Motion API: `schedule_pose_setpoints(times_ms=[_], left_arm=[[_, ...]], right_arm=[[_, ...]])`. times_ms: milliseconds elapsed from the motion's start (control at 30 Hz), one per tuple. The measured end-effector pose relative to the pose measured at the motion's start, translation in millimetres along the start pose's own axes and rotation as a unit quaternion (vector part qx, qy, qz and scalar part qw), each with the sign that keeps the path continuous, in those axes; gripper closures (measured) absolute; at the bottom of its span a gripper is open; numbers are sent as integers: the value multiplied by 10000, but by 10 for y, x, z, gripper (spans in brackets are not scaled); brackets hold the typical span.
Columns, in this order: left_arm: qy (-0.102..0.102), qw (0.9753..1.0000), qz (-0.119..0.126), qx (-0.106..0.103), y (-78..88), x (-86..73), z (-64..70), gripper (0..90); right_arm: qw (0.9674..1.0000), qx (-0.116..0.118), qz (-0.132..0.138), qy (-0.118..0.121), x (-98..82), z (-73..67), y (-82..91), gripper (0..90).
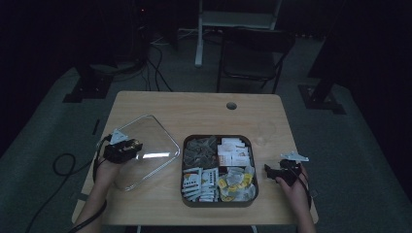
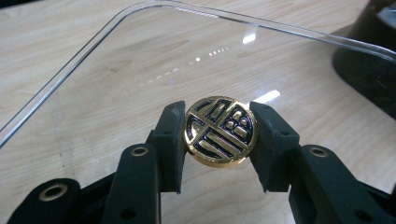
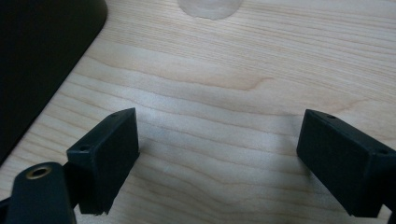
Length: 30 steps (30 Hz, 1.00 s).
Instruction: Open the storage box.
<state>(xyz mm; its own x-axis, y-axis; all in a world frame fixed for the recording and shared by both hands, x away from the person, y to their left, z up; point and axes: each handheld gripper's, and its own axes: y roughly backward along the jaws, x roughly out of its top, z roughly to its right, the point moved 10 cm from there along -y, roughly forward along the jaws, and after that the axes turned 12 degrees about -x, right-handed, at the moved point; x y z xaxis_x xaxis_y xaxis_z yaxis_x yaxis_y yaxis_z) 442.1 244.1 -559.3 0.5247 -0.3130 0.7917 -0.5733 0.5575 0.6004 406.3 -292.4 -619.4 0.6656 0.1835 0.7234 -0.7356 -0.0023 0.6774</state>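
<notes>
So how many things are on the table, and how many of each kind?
Tray: 1, holding tea bags and packets, too many and too small to count
Clear lid: 1
Gold knob on the lid: 1
Grippers: 2, left shut on the knob, right open over bare wood
Total: 5

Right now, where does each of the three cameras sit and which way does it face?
High view: above the person's side, facing forward and down on the table; both forearms, the left gripper and the right gripper show.
Left gripper view: rides the left gripper, looking along its jaws, shut on the gold knob of the clear lid.
Right gripper view: rides the right gripper, facing bare wood beside the dark tray; jaws apart.
Shared: high and left gripper views both show the lid; all show the table.
</notes>
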Motion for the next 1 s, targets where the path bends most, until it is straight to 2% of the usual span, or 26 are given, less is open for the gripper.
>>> schedule_pose_setpoints(times_ms=[67,267,333,367,533,1000], left_arm=[[101,9999,12,16,-77,-39,-36,595],[103,9999,-78,75,-225,-82,-42,595],[103,9999,-78,75,-225,-82,-42,595],[132,9997,-82,181,-288,-84,-53,595],[214,9995,-79,201,-369,-88,-95,595],[229,9989,-203,349,-533,-80,-170,594]], right_arm=[[10000,0,0,0,0,0,0,122],[10000,0,1,0,0,0,0,122],[10000,0,0,1,0,0,0,122],[10000,1,1,1,0,0,0,123],[10000,0,0,1,0,0,0,122],[10000,1,0,0,0,0,0,123]])
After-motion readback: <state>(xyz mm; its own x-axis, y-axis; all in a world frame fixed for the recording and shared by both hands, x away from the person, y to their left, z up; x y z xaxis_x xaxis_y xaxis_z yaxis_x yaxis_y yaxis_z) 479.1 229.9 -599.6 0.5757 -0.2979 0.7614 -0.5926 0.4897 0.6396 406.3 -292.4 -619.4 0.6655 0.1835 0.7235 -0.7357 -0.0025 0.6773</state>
